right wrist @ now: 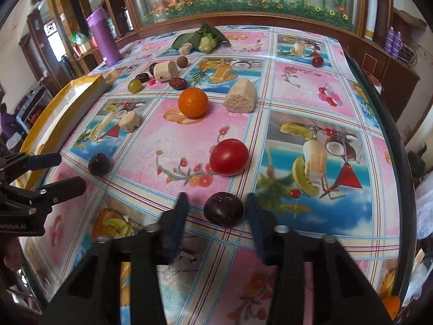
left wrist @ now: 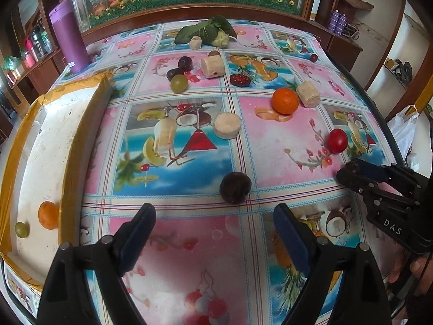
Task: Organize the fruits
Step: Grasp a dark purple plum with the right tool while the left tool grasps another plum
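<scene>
Two grippers low over your table (right wrist: 297, 86): right gripper (right wrist: 216, 211) straddles dark plum (right wrist: 223, 209), pads not yet pressing; left gripper (left wrist: 213, 219) spread wide, second plum (left wrist: 235, 187) just ahead.

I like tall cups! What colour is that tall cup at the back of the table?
Purple. The tall cup shows best in the left wrist view.

Left black two-finger gripper (left wrist: 213, 218) angled downward, jaws wide apart, nothing between them; right black two-finger gripper (right wrist: 216, 207) angled downward, blue-padded fingers (right wrist: 180, 211) narrowed, not visibly pressing anything
</scene>
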`<state>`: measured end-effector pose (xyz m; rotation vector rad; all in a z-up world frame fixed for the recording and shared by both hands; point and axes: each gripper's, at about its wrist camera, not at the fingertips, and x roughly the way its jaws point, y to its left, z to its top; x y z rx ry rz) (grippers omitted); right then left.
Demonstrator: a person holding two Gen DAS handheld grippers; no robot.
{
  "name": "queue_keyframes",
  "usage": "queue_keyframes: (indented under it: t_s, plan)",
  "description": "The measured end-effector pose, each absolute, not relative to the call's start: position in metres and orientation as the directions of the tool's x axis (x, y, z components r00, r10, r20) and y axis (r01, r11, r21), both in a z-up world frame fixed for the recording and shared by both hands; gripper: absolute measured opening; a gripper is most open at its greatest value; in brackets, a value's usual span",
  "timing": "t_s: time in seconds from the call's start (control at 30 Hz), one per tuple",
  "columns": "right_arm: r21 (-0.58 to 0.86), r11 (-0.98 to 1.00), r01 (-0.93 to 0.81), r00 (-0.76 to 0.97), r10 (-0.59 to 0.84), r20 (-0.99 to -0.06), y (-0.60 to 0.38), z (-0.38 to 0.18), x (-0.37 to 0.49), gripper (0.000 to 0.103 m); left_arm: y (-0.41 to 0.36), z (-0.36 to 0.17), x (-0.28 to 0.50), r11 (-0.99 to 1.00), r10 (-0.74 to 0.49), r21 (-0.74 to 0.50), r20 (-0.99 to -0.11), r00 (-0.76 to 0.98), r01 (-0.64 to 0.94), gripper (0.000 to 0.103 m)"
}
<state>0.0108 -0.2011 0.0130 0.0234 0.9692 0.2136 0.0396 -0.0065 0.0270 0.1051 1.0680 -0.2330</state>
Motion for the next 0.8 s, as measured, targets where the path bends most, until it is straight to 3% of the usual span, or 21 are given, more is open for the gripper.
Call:
queue_keyframes:
  t_s: [0.1, 0.2, 0.27, 0.4, 0.47, 0.8]
  plan:
    - [0.093, 0.981, -0.167, 0.551, 0.171, -0.817, -0.202, 0.013, 0.010, 0.027, -0.010, 0.024, 0.044, 0.971, -0.149, -0.043, -0.879, 0.453, 0.237, 0.091]
    - [0.104, 0.981, -0.161, 0.552, 0.177, -0.815, -0.206, 0.013, 0.009, 0.027, -0.012, 0.021, 0.049, 0.971, -0.171, -0.073, -0.877, 0.449, 0.229, 0.086]
    - [0.106, 0.982, -0.156, 0.554, 0.176, -0.814, -0.207, 0.013, 0.008, 0.027, -0.014, 0.018, 0.052, 0.969, -0.188, -0.091, -0.875, 0.447, 0.229, 0.073]
    - [0.100, 0.984, -0.150, 0.559, 0.168, -0.812, -0.207, 0.016, 0.007, 0.027, -0.017, 0.013, 0.053, 0.962, -0.202, -0.089, -0.867, 0.455, 0.257, 0.035]
    - [0.098, 0.985, -0.145, 0.564, 0.163, -0.810, -0.208, 0.017, 0.006, 0.027, -0.016, 0.014, 0.052, 0.957, -0.226, -0.109, -0.862, 0.454, 0.269, 0.028]
    - [0.075, 0.988, -0.132, 0.597, 0.140, -0.790, -0.205, 0.030, -0.006, 0.027, -0.007, 0.028, 0.040, 0.945, -0.282, -0.165, -0.847, 0.450, 0.281, 0.027]
